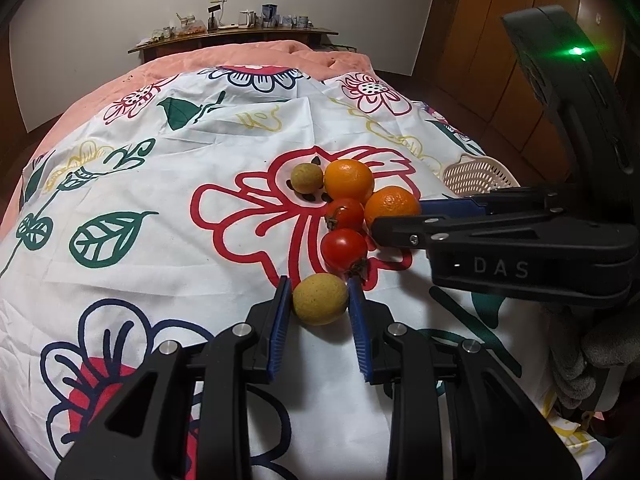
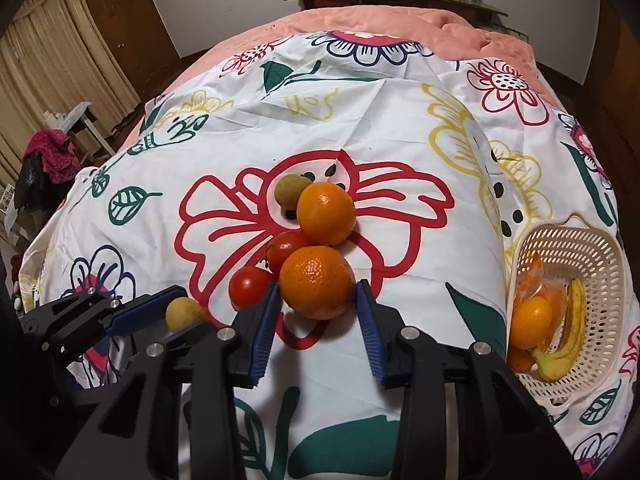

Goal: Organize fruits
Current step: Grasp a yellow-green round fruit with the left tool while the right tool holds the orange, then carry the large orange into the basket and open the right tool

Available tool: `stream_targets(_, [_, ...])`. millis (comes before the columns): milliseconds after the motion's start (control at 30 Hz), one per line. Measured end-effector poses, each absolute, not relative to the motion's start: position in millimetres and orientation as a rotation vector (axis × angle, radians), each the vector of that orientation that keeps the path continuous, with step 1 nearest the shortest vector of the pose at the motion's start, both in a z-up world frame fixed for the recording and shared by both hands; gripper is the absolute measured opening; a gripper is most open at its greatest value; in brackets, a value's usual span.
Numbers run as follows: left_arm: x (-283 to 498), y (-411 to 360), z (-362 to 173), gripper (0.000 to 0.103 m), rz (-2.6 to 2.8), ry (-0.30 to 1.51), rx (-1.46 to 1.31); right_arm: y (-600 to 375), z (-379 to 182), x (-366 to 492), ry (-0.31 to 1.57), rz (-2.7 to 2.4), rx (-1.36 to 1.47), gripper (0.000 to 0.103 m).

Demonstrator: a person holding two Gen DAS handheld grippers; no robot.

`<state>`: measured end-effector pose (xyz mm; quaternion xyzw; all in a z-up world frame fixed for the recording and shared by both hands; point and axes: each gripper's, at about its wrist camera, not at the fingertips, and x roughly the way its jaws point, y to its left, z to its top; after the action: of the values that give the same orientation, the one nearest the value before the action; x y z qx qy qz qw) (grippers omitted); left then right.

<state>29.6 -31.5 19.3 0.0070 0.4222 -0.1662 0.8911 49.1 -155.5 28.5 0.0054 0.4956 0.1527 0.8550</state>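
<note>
In the left wrist view my left gripper [image 1: 319, 284] is shut on a small yellow-brown round fruit [image 1: 320, 299] lying on the floral cloth [image 1: 160, 184]. Just beyond lie two tomatoes [image 1: 344, 249], a far orange [image 1: 348, 182] and a second yellow-brown fruit [image 1: 307, 178]. My right gripper [image 2: 318, 284] is shut on the near orange [image 2: 317, 282], with a pad against each side. It comes in from the right in the left wrist view as the right gripper [image 1: 396, 216]. At lower left of the right wrist view, the left gripper [image 2: 194, 307] holds its fruit [image 2: 184, 312].
A cream plastic basket [image 2: 600, 280] at the cloth's right edge holds bananas [image 2: 568, 336] and bagged oranges [image 2: 532, 320]. The cloth covers a bed with a pink quilt [image 2: 380, 24]. A cluttered shelf [image 1: 240, 34] stands behind it. A gloved hand [image 1: 592, 360] grips the right tool.
</note>
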Motion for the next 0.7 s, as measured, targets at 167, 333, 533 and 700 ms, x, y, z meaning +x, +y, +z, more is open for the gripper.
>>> stream_targets(167, [28,-31,21,0.029,-0.337,0.872,0.015,-169,35,43,1.009,0.333,0.086,0.039])
stream_targets(333, [27,-31,25,0.029,-0.331,0.864,0.015,-185,44,34,0.976,0.338,0.133,0.039])
stream_targets(533, [23,-37,32,0.029,-0.342,0.853,0.023,-226,55,23,0.928,0.293,0.214,0.039])
stream_targets(700, [20,-46,39,0.029,-0.356,0.842,0.038,-270,55,15,0.904,0.220,0.279,0.039])
